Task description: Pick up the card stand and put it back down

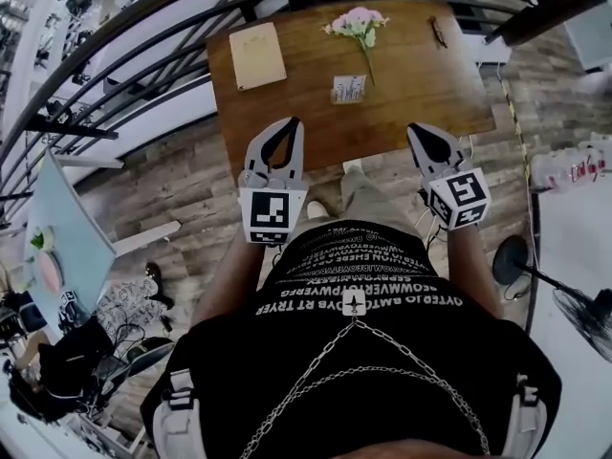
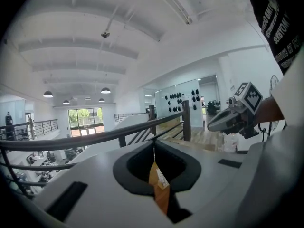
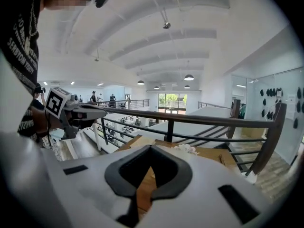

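The tabletop (image 1: 421,84) backs at its far edge onto a railing (image 3: 213,119); bare wood lies open between its near edge and the card stand (image 1: 349,89). Both hands hold their grippers at the near edge, pointing forward and slightly down. The left gripper (image 1: 293,124) has its jaws closed on nothing, and the right gripper (image 1: 414,130) likewise. The card stand sits mid-tabletop, just beside the flowers (image 1: 358,23), ahead of and between both pairs of jaws and well apart from either

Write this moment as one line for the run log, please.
stage: before pickup | left gripper: shut, empty | right gripper: shut, empty | card stand: upright on table, untouched
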A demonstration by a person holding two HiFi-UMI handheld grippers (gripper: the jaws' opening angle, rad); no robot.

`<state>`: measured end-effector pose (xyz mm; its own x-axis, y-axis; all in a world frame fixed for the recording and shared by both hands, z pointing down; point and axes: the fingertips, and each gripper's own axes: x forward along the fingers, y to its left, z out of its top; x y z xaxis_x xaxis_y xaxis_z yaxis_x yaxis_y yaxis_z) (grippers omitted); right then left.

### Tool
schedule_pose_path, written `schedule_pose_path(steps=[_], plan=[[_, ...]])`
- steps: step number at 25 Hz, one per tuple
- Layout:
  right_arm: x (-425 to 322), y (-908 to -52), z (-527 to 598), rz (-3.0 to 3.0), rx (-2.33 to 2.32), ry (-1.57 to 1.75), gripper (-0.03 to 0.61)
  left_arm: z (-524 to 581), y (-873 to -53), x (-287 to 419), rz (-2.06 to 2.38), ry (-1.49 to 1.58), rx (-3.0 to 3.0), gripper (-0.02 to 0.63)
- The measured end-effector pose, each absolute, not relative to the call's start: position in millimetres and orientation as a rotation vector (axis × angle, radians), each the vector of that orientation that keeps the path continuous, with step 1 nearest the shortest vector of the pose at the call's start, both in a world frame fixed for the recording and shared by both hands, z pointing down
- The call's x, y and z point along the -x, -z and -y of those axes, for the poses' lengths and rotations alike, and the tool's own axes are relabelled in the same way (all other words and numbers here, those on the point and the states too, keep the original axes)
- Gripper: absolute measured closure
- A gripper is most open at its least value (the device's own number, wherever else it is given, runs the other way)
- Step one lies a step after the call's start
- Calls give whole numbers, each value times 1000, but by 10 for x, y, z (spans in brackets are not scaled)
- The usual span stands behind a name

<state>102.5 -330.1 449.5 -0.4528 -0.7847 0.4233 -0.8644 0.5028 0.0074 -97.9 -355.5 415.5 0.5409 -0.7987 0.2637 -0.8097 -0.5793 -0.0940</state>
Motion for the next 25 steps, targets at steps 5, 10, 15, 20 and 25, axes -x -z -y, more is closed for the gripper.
schedule_pose_path(steps=[5,10,15,20,25], plan=[[-1102,-5016,3518,2367,-1300,-357,577,3771,-4178,1022,1490,-449,-2673,584],[-1099,-5531,3777,2399,-1206,-439,577,3990,-4222,994,1542,-474,-2627,584],[-1137,-6013,4018,2380,-1130,-523,577,4201,-4215,876,1579,-479,-2617,584],[-1114,-6463,4228,2390,-1031,-615,577,4380,-4295,782,1596,-499,-2623,584],[-1110,-6861,4398,2397,-949,-688,543,4514,-4420,719,1608,-545,-2568,584]])
